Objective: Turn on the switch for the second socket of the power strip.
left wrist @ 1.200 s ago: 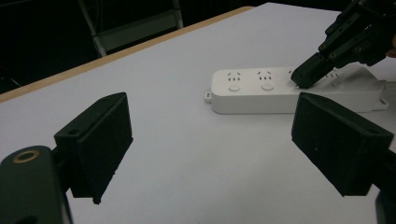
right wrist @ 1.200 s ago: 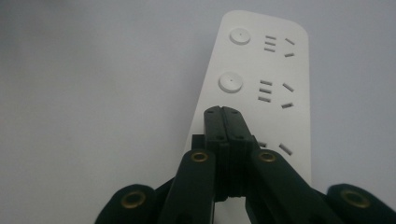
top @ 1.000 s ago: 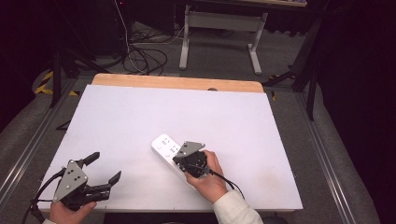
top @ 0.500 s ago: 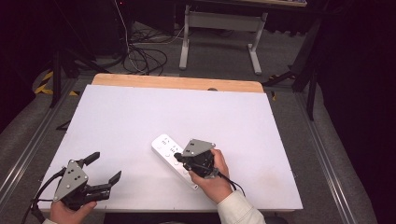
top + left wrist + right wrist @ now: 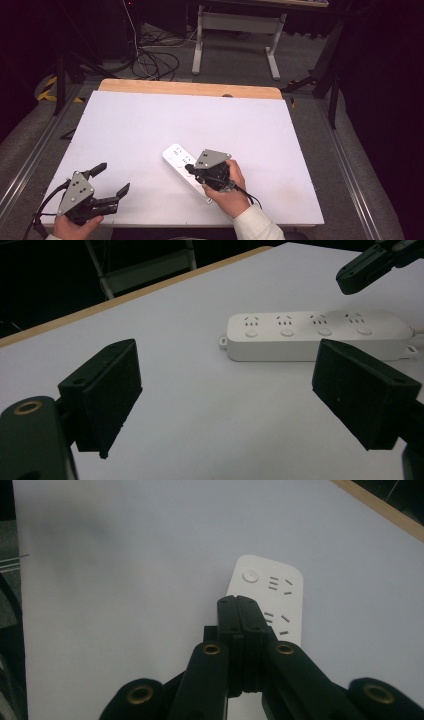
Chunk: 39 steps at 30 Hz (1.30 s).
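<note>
Right claw (image 5: 189, 168) clenched, jaws pressed flat together with nothing between them, poised over the middle of a long white plastic power strip (image 5: 180, 162) with a row of round buttons and socket slots. Strip's rounded end (image 5: 265, 577) just ahead of the closed tips. Left claw (image 5: 111, 179) released, jaws spread wide, near the white tabletop's (image 5: 150, 125) front edge. Strip (image 5: 315, 335) flat on the table ahead of that open claw, apart from it, beyond its right jaw.
</note>
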Tool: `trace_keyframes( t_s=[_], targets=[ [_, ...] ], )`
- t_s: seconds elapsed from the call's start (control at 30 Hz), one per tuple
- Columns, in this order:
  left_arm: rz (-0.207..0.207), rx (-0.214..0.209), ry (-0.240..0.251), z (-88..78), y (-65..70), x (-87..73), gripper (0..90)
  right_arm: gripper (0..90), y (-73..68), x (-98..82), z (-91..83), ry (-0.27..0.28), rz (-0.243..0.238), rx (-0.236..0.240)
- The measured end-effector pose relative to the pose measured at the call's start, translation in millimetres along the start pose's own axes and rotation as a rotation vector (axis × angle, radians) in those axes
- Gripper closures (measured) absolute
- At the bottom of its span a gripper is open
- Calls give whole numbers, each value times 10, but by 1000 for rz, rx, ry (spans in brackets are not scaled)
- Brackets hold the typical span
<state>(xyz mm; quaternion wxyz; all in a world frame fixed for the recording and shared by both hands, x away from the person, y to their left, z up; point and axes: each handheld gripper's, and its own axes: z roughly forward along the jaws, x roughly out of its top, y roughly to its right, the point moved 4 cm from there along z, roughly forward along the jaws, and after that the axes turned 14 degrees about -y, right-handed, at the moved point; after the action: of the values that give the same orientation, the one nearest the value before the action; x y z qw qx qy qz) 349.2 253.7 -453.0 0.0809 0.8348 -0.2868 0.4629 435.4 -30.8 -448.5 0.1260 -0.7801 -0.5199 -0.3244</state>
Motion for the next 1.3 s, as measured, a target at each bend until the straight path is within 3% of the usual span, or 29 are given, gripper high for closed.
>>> trace_keyframes(
  t_s=[0.1,0.13,0.17,0.37,0.47,0.77,0.8,0.93,1.3],
  targets=[
    [2,1,1,1,-3,2,128,855,1,5,-3,11,-6,4],
    [5,0,-3,0,-3,0,128,785,6,5,-1,16,-3,12],
    [4,0,-4,1,-2,0,128,785,6,5,-1,16,-3,12],
    [-2,-2,-2,-1,0,1,128,524,60,15,-44,36,25,53],
    [5,2,-4,-1,-5,-1,128,474,71,25,-73,47,31,59],
    [5,4,-2,-9,-9,-1,128,373,159,3,-276,78,62,41],
    [5,4,-1,-10,-9,-1,128,352,196,-17,-321,92,68,19],
    [2,2,-1,-11,-9,-2,128,322,246,-48,-383,137,73,11],
    [-3,2,1,-17,-8,-2,128,268,401,-267,-610,119,152,-16]
  ],
)
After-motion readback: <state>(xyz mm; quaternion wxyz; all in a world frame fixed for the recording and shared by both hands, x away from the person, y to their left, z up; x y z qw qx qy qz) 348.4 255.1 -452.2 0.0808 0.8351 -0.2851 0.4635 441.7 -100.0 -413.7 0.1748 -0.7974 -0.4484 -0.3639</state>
